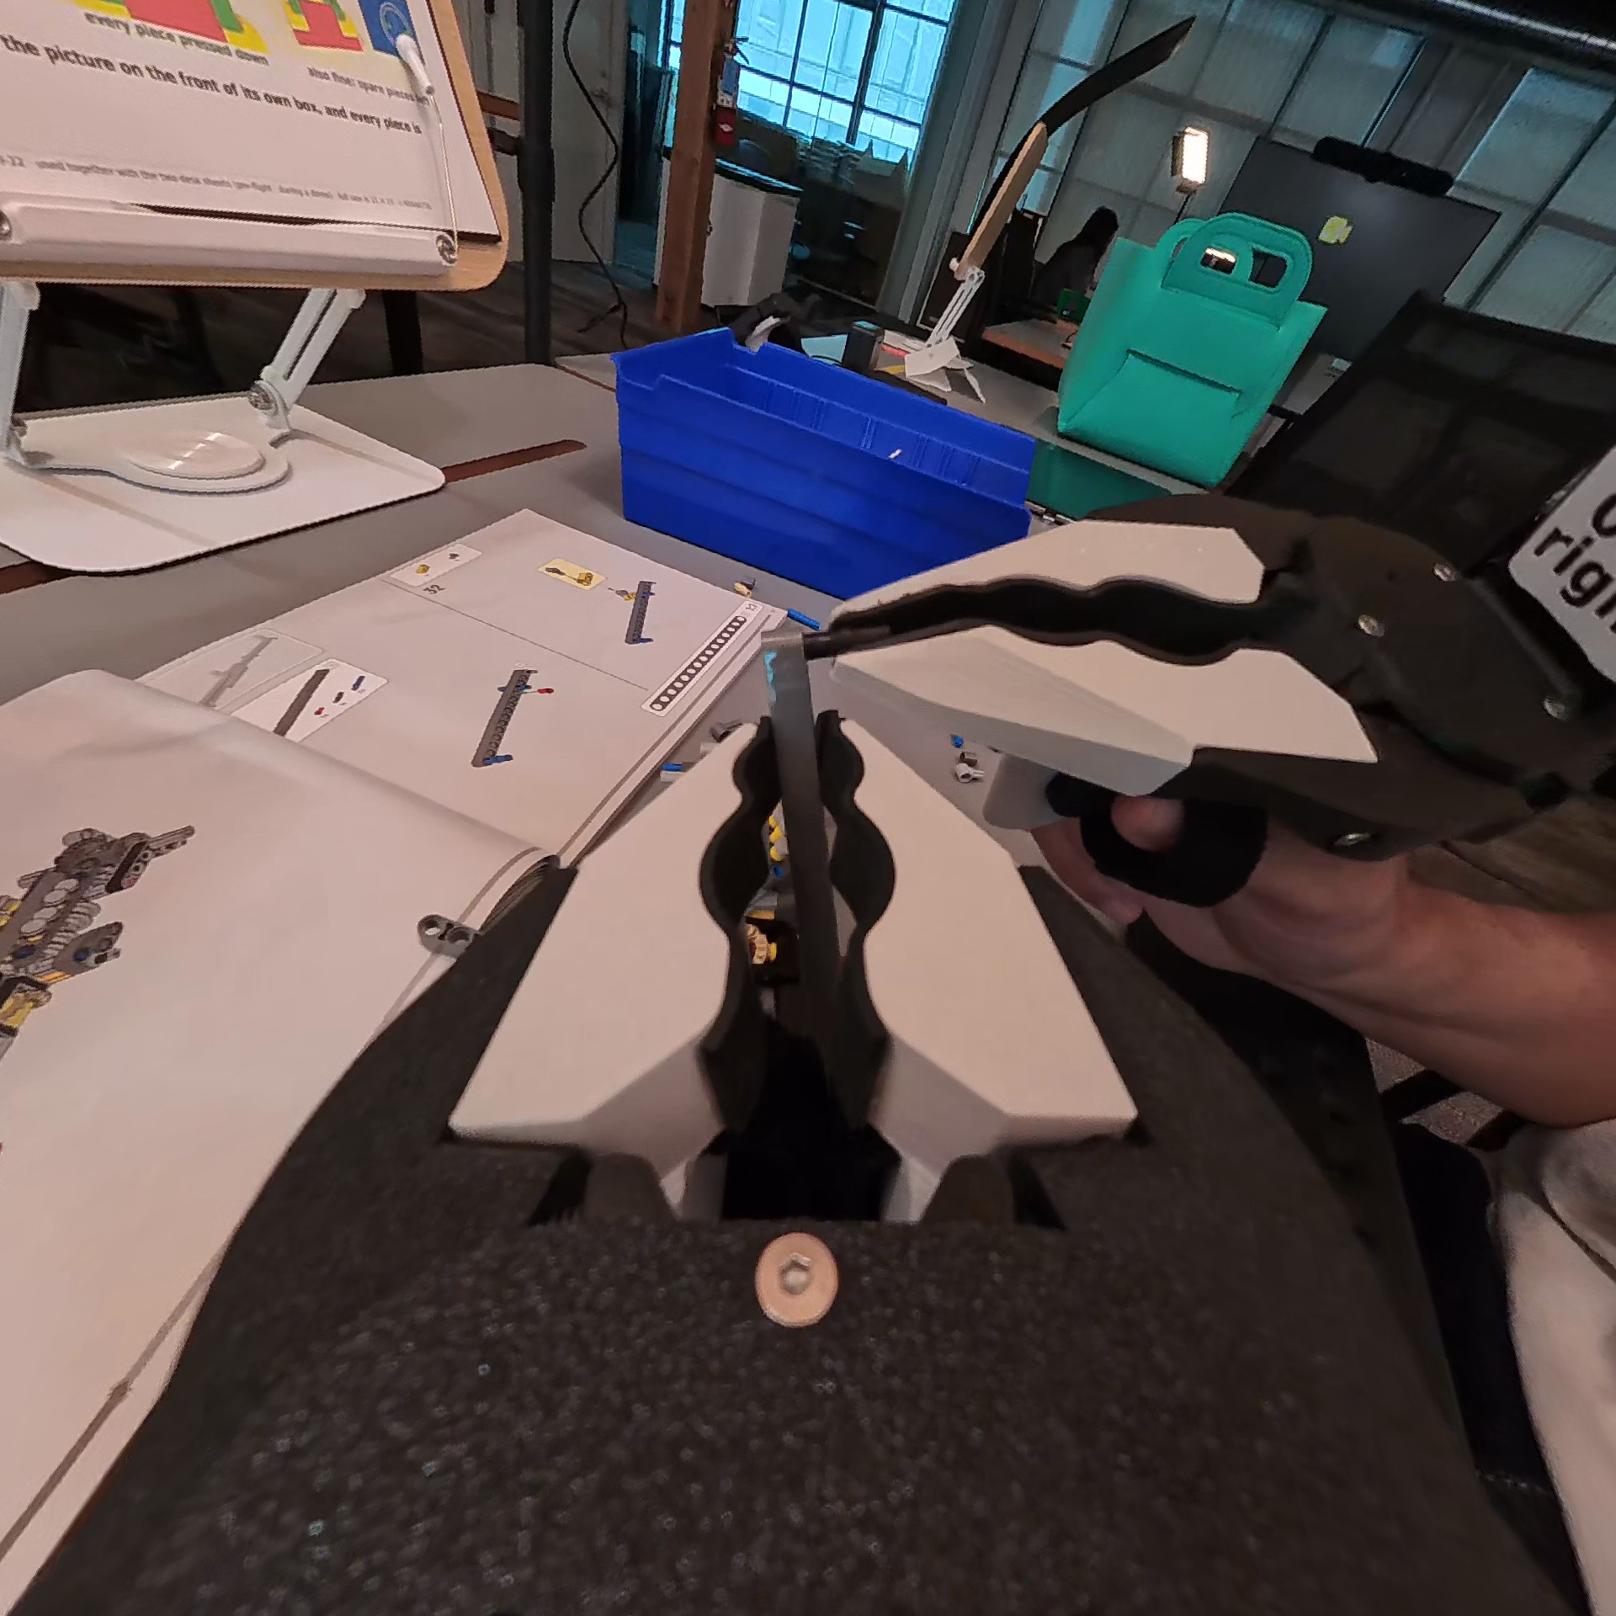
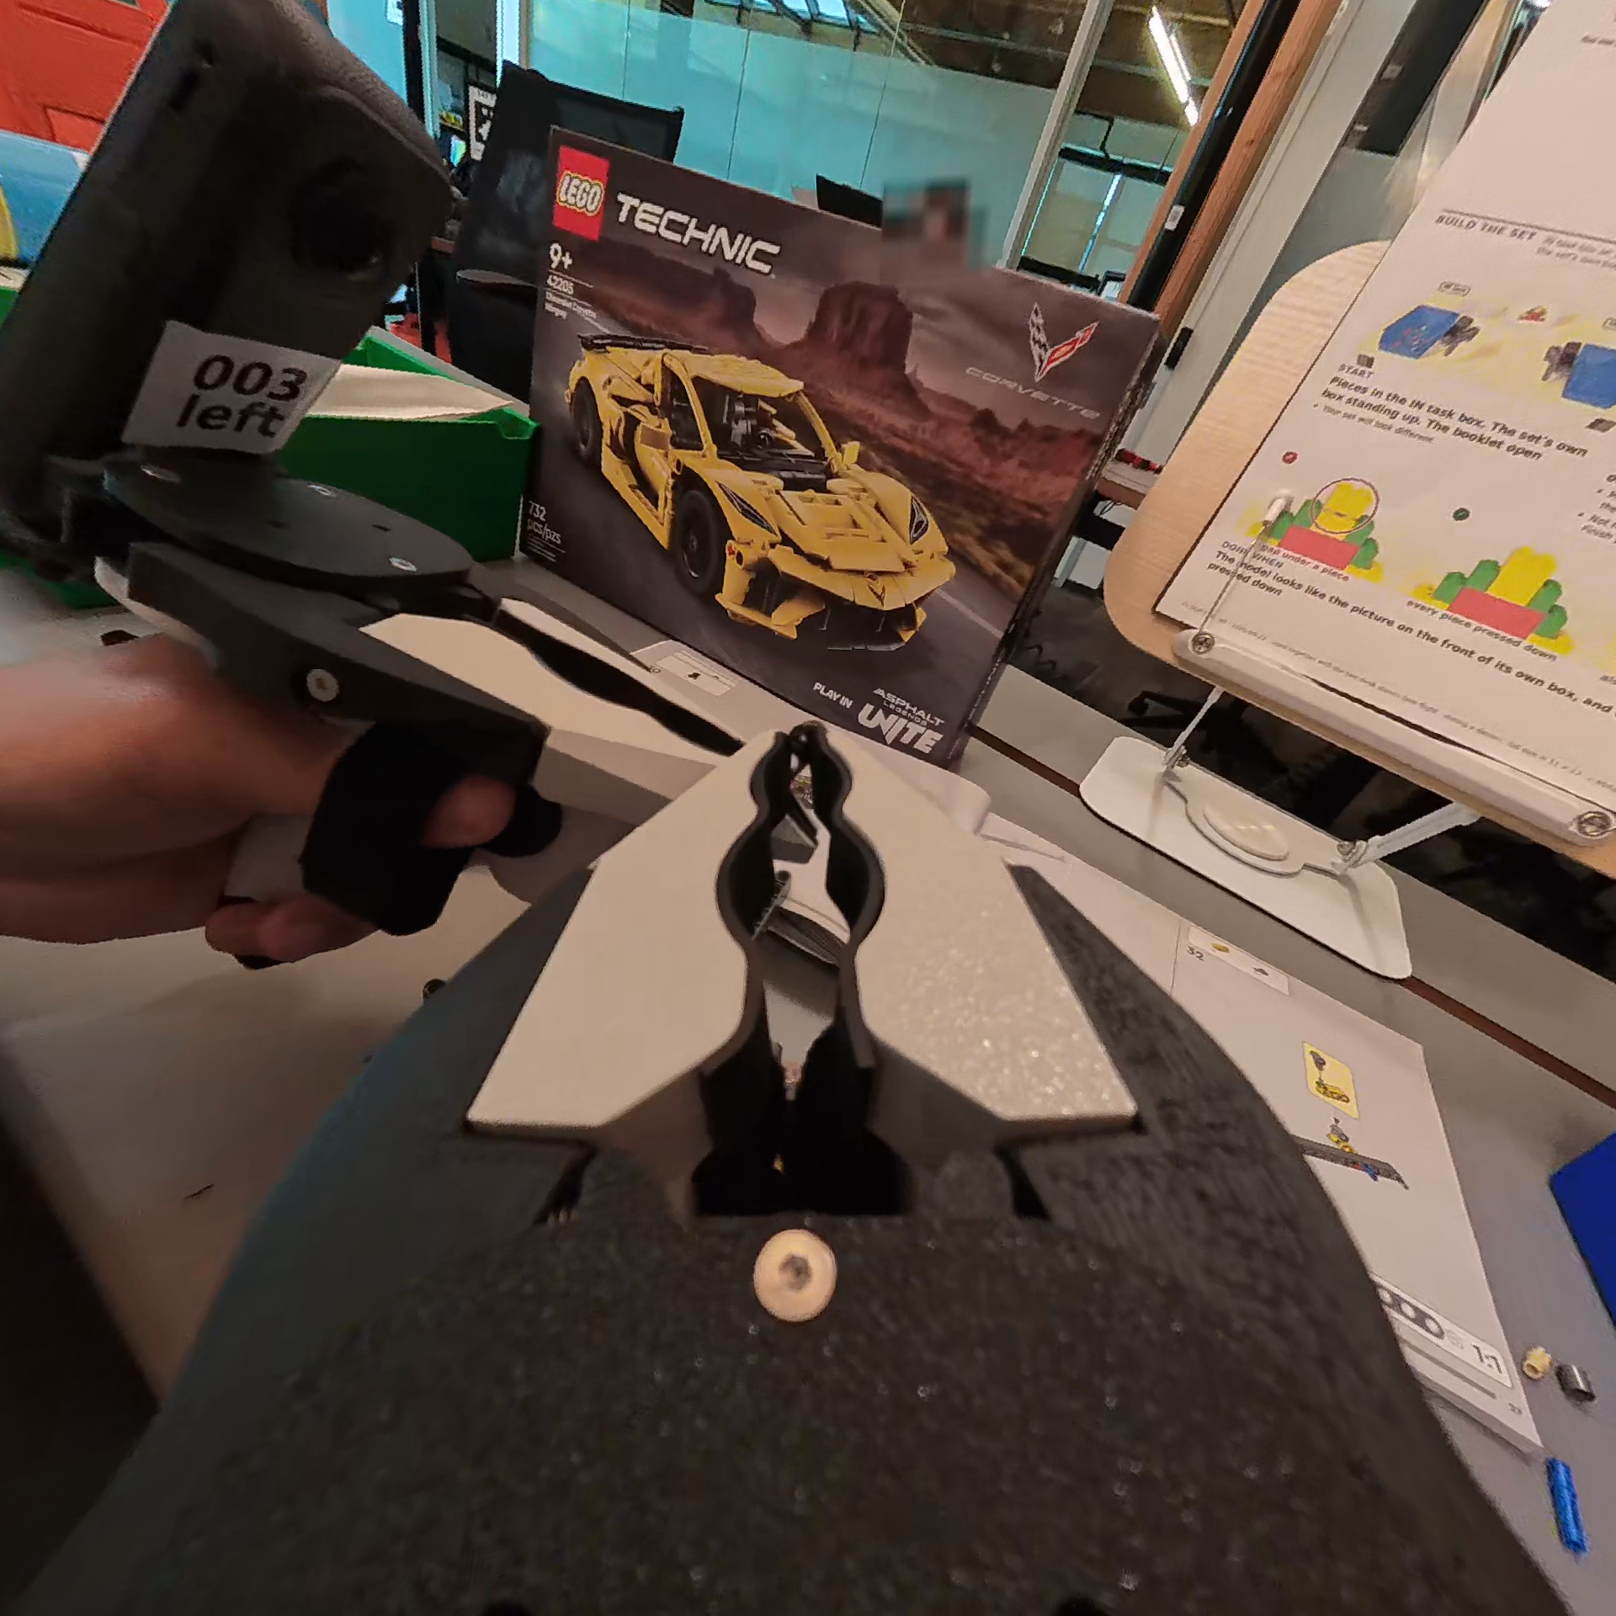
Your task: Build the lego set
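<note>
My left gripper (image 1: 791, 730) is shut on a long dark grey Technic beam (image 1: 800, 831) and holds it upright above the open instruction booklet (image 1: 393, 700). My right gripper (image 1: 835, 630) comes in from the right, shut on a small black pin (image 1: 818, 645). The pin's end touches the beam's top end. In the right wrist view my right gripper (image 2: 804, 743) is closed at the tips, with the left gripper (image 2: 700, 730) reaching in from the left to meet it. The pin and the beam's top are mostly hidden there.
A blue bin (image 1: 813, 463) stands behind the booklet and the set's box (image 2: 787, 455) stands upright beyond. A white stand holds a sheet (image 1: 201, 455) at the left. Loose parts lie around: a grey connector (image 1: 446, 931), a blue pin (image 2: 1565, 1504), and small bits (image 2: 1574, 1382). The grippers are tip to tip, or close to it.
</note>
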The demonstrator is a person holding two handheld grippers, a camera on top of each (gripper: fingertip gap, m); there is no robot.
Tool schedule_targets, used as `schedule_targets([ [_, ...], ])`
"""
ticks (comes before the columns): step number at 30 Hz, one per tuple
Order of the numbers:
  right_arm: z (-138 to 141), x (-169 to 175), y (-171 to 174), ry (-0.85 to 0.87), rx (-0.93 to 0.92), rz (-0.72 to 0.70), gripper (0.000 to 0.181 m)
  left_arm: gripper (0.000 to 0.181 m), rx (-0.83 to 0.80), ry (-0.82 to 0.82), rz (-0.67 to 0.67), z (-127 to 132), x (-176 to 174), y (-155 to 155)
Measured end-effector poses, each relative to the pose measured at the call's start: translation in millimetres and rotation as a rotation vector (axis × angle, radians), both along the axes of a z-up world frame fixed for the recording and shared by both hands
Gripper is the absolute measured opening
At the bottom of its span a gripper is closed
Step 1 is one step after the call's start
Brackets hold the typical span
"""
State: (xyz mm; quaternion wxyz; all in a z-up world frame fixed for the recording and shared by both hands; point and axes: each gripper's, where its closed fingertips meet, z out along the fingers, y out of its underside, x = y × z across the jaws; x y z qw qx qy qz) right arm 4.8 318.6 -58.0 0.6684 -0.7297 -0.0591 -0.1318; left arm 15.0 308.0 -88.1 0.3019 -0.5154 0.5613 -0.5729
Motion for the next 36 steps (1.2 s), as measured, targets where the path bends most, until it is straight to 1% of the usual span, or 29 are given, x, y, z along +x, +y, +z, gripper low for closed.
schedule_targets([
  [5,-3.1,3.7,1.3,0.013,0.008,-0.017,0.004,0.007,0.017,0.002,0.013,-1.8,0.5,1.7],
  [9,-2.0,2.3,1.6,0.017,0.024,-0.004,0.004,0.007,0.081,-0.007,0.030,-1.8,0.2,3.0],
  [13,-5.4,2.4,1.5,0.028,0.035,0.009,0.004,0.007,0.193,-0.008,0.064,-5.0,0.4,6.4],
  [16,-4.9,2.2,-0.6,0.050,0.060,0.012,0.004,0.008,0.218,-0.020,0.066,-4.6,0.5,4.9],
  [20,-1.6,1.5,-3.2,-0.007,0.097,-0.001,0.004,0.007,0.163,-0.027,0.042,-1.4,-0.1,0.4],
  [23,-2.4,1.4,-2.3,-0.048,0.091,-0.016,0.004,0.007,0.223,-0.031,0.069,-2.4,0.0,3.0],
  [27,-5.1,2.2,-1.5,0.043,0.091,0.017,0.003,0.008,0.299,-0.029,0.096,-5.0,0.4,5.4],
  [34,-6.2,2.4,-3.1,0.142,0.101,0.055,0.003,0.008,0.439,-0.042,0.129,-6.3,0.5,6.5],
  [35,-5.3,2.3,-3.6,0.153,0.113,0.061,0.004,0.008,0.417,-0.042,0.120,-5.4,0.2,4.9],
  [36,-4.5,2.0,-4.0,0.148,0.120,0.067,0.004,0.008,0.351,-0.041,0.095,-4.2,-0.3,2.0],
])
